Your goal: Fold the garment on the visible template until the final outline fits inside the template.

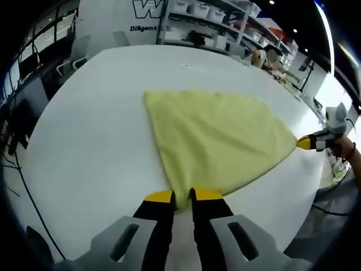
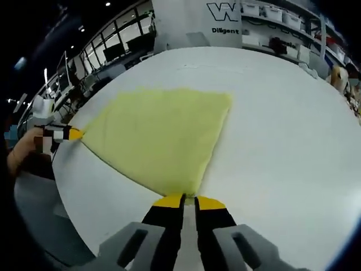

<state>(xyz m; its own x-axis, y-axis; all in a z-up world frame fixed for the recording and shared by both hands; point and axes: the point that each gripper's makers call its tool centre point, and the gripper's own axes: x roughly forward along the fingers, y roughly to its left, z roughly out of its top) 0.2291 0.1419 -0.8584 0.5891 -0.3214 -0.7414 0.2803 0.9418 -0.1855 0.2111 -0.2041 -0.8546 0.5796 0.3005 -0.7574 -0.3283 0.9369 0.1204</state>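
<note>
Left gripper (image 1: 182, 196) and right gripper (image 2: 189, 200) each pinch a corner of a pale yellow cloth garment (image 1: 217, 138), stretched across the white counter (image 1: 96, 130).

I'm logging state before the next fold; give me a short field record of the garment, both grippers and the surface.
garment: yellow cloth, spread flat, pulled taut between two corners
left gripper: shut on a near corner of the cloth
right gripper: shut on another corner; also seen at the right of the left gripper view
surface: white table, cloth lying on it
template: no outline can be made out
background: shelves with bins
</note>
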